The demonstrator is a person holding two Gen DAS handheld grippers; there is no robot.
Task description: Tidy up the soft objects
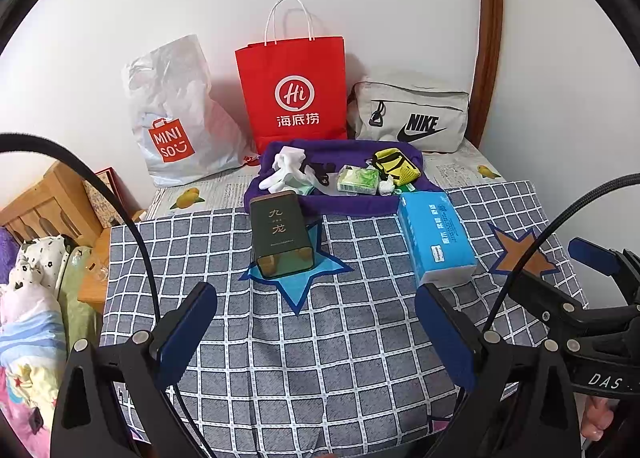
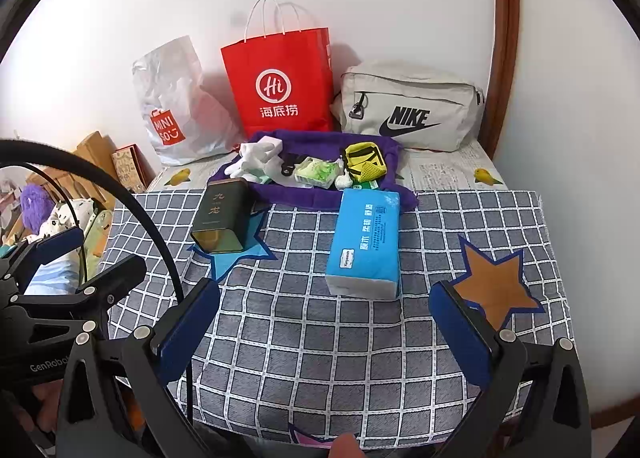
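A blue tissue pack (image 1: 436, 236) (image 2: 366, 242) lies on the checked cloth (image 1: 320, 338) (image 2: 320, 338). A dark green tin (image 1: 280, 232) (image 2: 222, 215) lies on a blue star patch. Behind them a purple fabric tray (image 1: 280, 199) (image 2: 304, 193) holds white gloves (image 1: 286, 169) (image 2: 256, 159), a green tissue packet (image 1: 358, 179) (image 2: 318, 171) and a yellow pouch (image 1: 396, 165) (image 2: 364, 159). My left gripper (image 1: 316, 332) is open, low over the cloth. My right gripper (image 2: 324, 330) is open too, just short of the tissue pack. Both hold nothing.
Against the wall stand a Miniso plastic bag (image 1: 176, 113) (image 2: 172, 101), a red paper bag (image 1: 294, 87) (image 2: 280, 81) and a grey Nike bag (image 1: 412, 115) (image 2: 412, 109). An orange star patch (image 2: 496, 286) lies right. Bedding (image 1: 28, 318) and wooden furniture (image 1: 48, 205) sit left of the table.
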